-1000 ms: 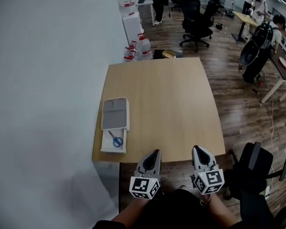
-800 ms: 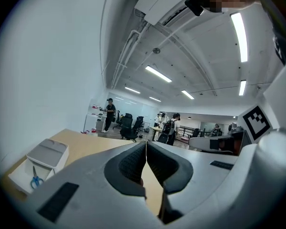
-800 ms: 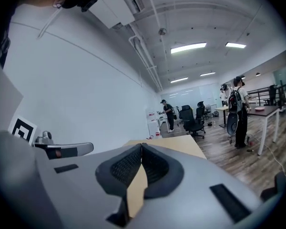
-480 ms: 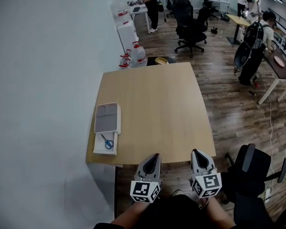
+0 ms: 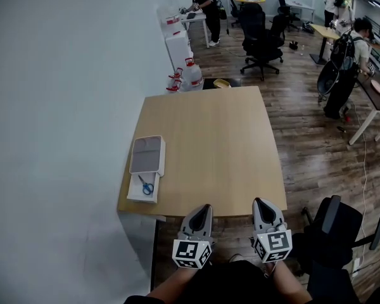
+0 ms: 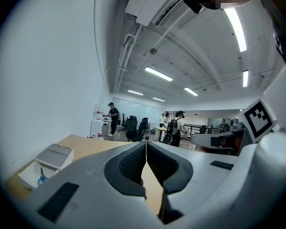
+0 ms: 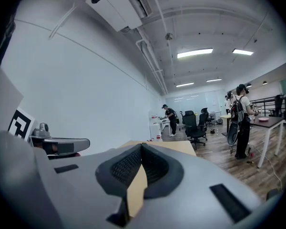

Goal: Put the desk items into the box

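A light wooden table [image 5: 209, 138] stands by a white wall [image 5: 63, 106] on plank floor [image 5: 316, 151]. The white box [image 5: 138, 196] sits at its left edge, blue scissors [image 5: 147, 187] inside. The left hand-held gripper [image 5: 204, 208] and right hand-held gripper [image 5: 260, 202] are closed, empty.

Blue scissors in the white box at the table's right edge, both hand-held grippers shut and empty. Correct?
No: the head view shows the white box at the table's left edge, not the right. The rest stands: blue scissors in it, left hand-held gripper and right hand-held gripper shut and empty.
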`<state>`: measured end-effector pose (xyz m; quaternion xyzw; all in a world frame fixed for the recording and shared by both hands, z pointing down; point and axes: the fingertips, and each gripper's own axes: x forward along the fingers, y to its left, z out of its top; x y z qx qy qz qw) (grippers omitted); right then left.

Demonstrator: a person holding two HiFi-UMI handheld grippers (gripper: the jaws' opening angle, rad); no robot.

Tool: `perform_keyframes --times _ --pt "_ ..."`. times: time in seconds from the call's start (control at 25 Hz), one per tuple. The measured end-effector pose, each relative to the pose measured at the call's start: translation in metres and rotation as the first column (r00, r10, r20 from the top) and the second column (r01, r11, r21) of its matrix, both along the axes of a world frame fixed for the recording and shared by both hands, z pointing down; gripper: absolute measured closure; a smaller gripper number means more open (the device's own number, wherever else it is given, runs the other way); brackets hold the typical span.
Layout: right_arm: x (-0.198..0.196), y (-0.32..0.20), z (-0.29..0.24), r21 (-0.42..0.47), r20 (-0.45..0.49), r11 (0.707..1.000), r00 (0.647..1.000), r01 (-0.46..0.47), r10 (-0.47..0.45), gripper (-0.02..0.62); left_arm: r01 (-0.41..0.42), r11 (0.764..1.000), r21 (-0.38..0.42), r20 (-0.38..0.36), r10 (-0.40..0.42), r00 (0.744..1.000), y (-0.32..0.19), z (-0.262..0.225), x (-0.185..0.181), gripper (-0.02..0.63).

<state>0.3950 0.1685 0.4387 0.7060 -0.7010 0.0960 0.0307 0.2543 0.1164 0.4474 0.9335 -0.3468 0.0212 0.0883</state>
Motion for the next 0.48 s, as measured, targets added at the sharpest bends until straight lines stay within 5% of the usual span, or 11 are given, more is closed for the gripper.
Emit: perform_keyframes --times 0.48 --pt "0.005 0.011 -0.002 -0.001 -0.024 1.0 1.0 0.006 -0.006 0.535 0.044 0.999 -0.007 -0.026 -0.044 0.999 0.015 0.0 0.007 0.589"
